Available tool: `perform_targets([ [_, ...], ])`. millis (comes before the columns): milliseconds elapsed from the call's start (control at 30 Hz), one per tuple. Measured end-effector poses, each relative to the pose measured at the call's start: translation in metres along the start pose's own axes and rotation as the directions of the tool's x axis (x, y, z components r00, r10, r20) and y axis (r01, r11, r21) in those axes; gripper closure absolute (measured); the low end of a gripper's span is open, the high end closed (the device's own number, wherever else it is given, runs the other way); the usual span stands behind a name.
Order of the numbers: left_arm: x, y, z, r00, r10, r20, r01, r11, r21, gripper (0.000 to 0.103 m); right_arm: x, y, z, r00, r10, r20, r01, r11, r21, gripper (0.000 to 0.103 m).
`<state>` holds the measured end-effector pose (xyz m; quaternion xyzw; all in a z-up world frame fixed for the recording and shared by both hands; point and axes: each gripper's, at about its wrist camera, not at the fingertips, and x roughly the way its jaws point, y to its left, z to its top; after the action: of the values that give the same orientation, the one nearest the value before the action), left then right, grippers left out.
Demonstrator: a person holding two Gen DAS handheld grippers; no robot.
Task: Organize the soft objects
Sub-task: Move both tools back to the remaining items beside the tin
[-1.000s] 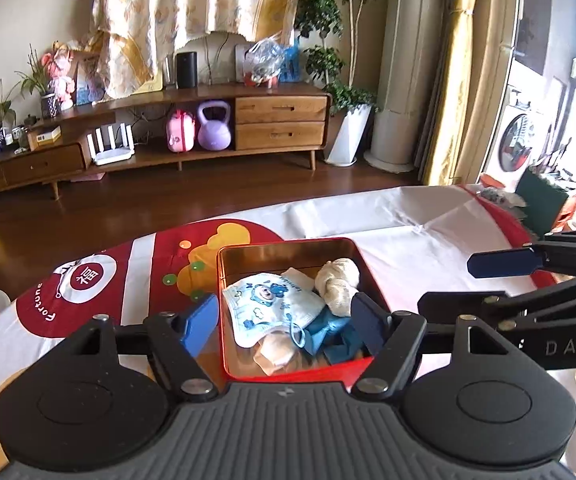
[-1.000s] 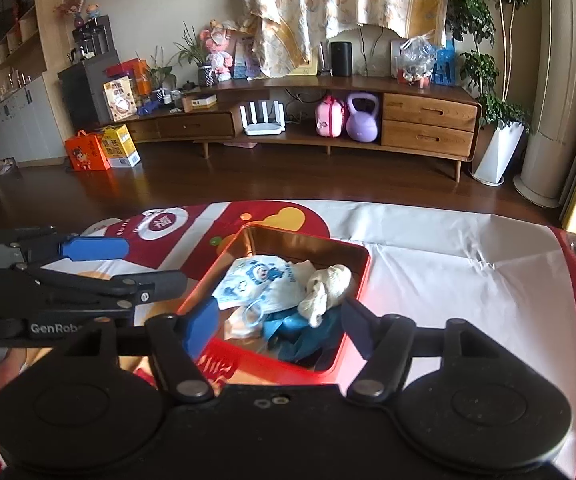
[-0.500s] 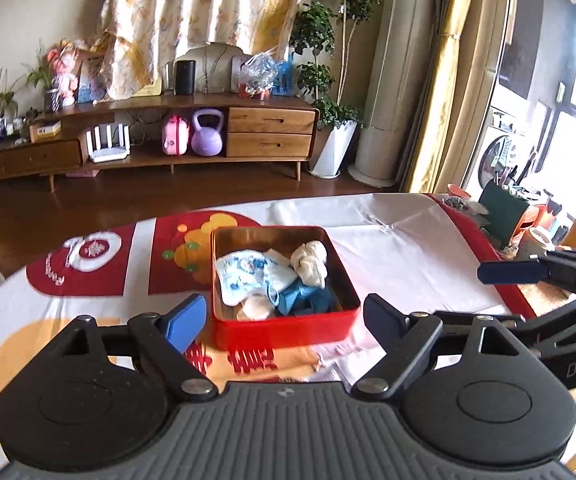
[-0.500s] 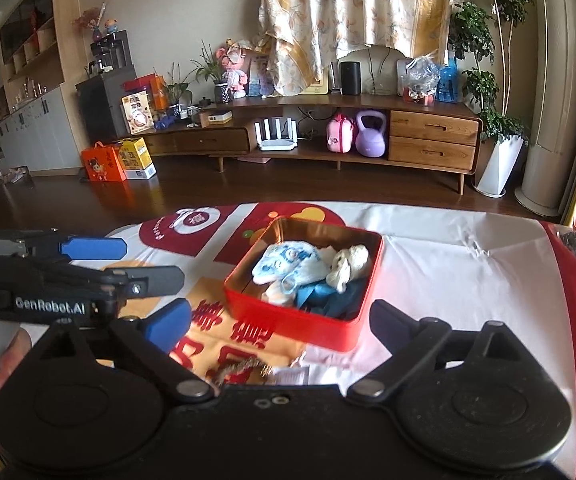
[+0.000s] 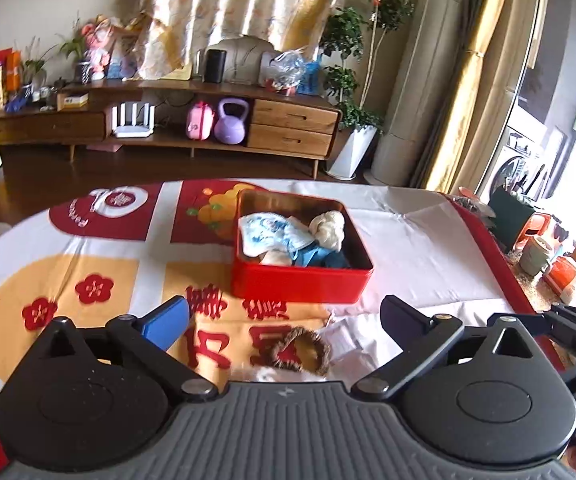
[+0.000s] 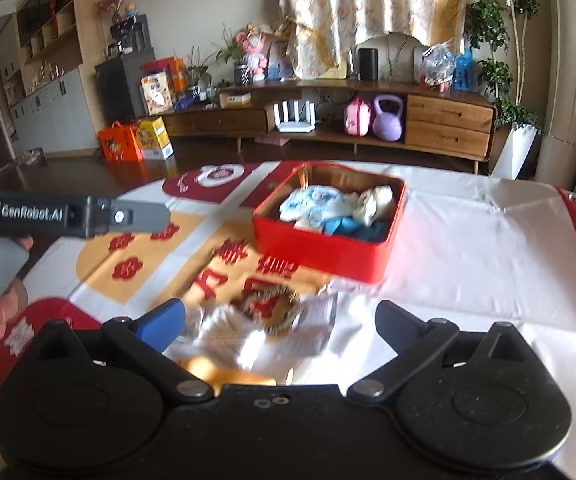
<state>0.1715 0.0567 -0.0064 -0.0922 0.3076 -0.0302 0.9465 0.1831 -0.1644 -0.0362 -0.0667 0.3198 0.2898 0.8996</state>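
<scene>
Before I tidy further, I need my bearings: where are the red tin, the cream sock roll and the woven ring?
red tin [image 5: 300,284]: left wrist view, front wall.
cream sock roll [image 5: 328,229]: left wrist view, its middle.
woven ring [image 5: 324,350]: left wrist view, right rim.

table [image 5: 416,240] – printed cloth | red tin [image 5: 300,284] | woven ring [image 5: 302,350] – papers [image 5: 344,344]

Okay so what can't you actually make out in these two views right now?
- Right wrist view: the things near the woven ring are motion-blurred, and the gripper body cuts them off.
- Left wrist view: the white item below the ring is hidden by the gripper body.
- Both views: the lower layers in the red tin are covered by the cloths on top.
</scene>
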Motion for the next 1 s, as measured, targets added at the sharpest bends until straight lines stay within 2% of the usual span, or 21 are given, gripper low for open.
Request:
perform_targets([
  [167, 0.008, 0.006, -0.020, 0.999, 0.045, -0.028, -0.045, 0.999, -0.008, 0.000, 0.008, 0.014, -0.018, 1.000, -0.004, -0.023, 0.003, 0.998, -0.060, 0.003],
  [333, 0.016, 0.008, -0.039, 0.997, 0.052, -0.051, -0.052, 0.999, 0.001, 0.000, 0.020, 0.021, -0.029, 0.998, 0.017, -0.061, -0.021, 0.997, -0.078, 0.004],
  [400, 0.020, 0.010, -0.046, 0.997, 0.048, -0.061, -0.048, 0.999, -0.002, 0.000, 0.023, 0.025, -0.032, 0.997, 0.029, -0.076, -0.036, 0.995, -0.093, 0.007],
  [633, 0.042, 0.021, -0.070, 0.982, 0.009, -0.189, -0.016, 0.999, -0.035, 0.000, 0.037, 0.043, -0.042, 0.993, 0.044, -0.113, -0.064, 0.981, -0.181, 0.009],
  [767, 0.049, 0.022, -0.077, 0.981, 0.039, -0.190, -0.044, 0.999, -0.024, 0.000, 0.048, 0.045, -0.046, 0.989, 0.038, -0.144, -0.066, 0.979, -0.194, 0.010],
  [1000, 0.061, 0.023, -0.082, 0.979, 0.062, -0.193, -0.063, 0.998, 0.002, 0.000, 0.061, 0.051, -0.046, 0.986, 0.041, -0.162, -0.083, 0.961, -0.262, 0.019],
])
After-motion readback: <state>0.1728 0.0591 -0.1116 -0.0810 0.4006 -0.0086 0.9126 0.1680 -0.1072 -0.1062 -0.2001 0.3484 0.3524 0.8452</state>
